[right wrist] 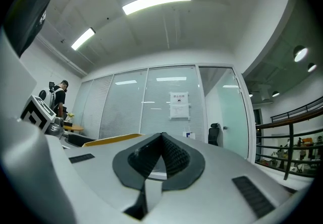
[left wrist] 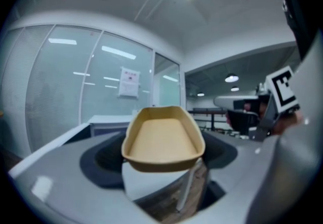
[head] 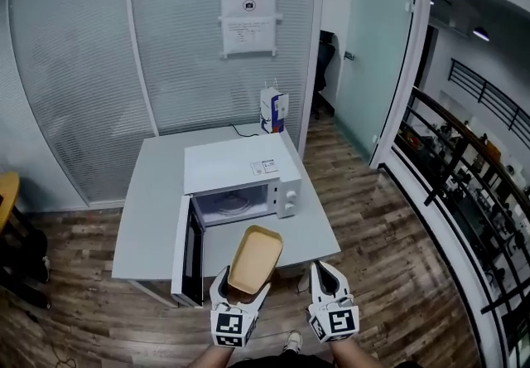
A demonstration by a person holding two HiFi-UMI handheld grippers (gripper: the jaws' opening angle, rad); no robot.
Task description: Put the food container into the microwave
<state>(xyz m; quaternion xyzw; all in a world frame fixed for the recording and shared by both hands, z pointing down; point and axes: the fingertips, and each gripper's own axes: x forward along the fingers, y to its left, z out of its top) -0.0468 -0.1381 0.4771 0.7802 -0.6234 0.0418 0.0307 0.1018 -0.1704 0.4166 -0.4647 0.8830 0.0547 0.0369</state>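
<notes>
Now, head view, food container [head: 255, 259]: tan and empty, it is hanging tilted at the near edge of the table [head: 153, 192], outside the microwave [head: 240, 167].
Head view, microwave: it is sitting on the table with its door [head: 189, 250] standing open to the left.
Head view, right gripper [head: 325, 268]: it is hovering just right of the food container, apart from it.
Left gripper view, left gripper [left wrist: 162, 165]: its fingers are clamping the near end of the food container from both sides.
Right gripper view, right gripper: its fingers are pressing together and gripping nothing; the food container's yellow rim is showing at the left.
</notes>
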